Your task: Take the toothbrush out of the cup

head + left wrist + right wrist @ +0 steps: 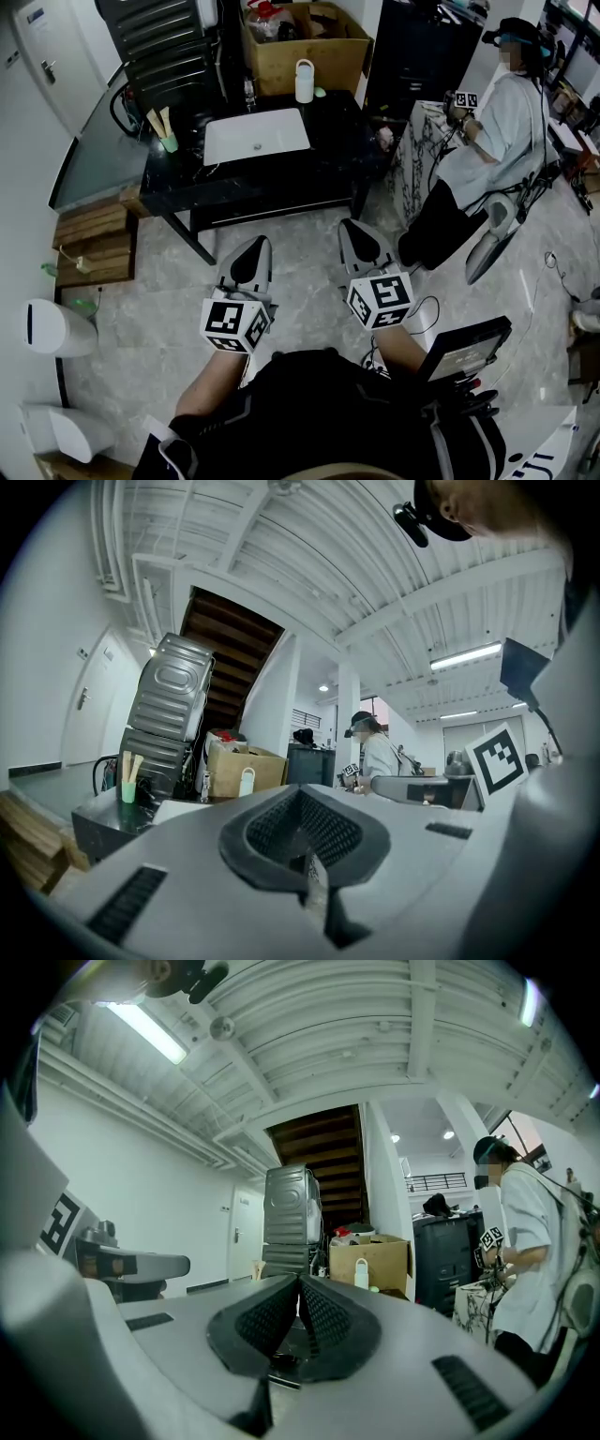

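**Left gripper (251, 247) and right gripper (357, 231) closed and empty; toothbrush (165, 120) in cup (169, 143)**

Both grippers are held level above the floor, jaws together, nothing between them. The green cup stands on the black table (337, 141), left of the white basin (256, 135). The toothbrush stands upright inside the cup, well apart from both grippers
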Action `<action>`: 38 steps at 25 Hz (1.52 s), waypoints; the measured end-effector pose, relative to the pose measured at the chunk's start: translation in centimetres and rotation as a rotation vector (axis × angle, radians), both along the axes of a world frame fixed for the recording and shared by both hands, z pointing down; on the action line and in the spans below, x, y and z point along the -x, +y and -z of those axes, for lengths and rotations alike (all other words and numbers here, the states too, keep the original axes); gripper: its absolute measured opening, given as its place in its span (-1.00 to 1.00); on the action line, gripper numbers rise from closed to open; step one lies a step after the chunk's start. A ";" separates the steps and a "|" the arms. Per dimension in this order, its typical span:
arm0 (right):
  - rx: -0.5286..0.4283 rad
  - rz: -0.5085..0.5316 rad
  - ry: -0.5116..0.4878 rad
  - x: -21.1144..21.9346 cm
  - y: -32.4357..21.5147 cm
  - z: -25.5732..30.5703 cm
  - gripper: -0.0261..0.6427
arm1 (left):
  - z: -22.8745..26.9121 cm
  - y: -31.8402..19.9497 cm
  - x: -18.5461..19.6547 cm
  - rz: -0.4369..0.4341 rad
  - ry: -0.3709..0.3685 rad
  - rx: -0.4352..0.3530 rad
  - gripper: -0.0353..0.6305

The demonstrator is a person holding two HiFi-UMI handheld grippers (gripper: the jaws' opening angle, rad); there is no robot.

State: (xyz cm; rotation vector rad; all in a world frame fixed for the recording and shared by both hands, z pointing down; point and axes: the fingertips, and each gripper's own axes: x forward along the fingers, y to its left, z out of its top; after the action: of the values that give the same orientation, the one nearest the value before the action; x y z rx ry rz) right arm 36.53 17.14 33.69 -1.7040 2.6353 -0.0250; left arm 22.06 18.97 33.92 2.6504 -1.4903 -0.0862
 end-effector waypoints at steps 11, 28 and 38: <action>0.000 0.003 0.018 4.4 -0.4 -0.7 -0.86 | -0.9 -0.1 4.1 -0.012 0.002 -0.001 -0.88; -0.009 0.084 0.039 12.7 -0.7 -1.3 -0.86 | -1.2 0.0 11.5 0.037 0.016 -0.008 -0.88; -0.022 0.139 0.018 16.4 -6.8 -0.5 -0.86 | -0.6 -5.3 14.4 0.072 0.024 -0.011 -0.88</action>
State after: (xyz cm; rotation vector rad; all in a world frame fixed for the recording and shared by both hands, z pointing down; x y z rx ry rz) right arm 20.14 10.31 34.22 -1.5194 2.7503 0.0192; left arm 7.69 13.63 34.51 2.5952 -1.5817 -0.1318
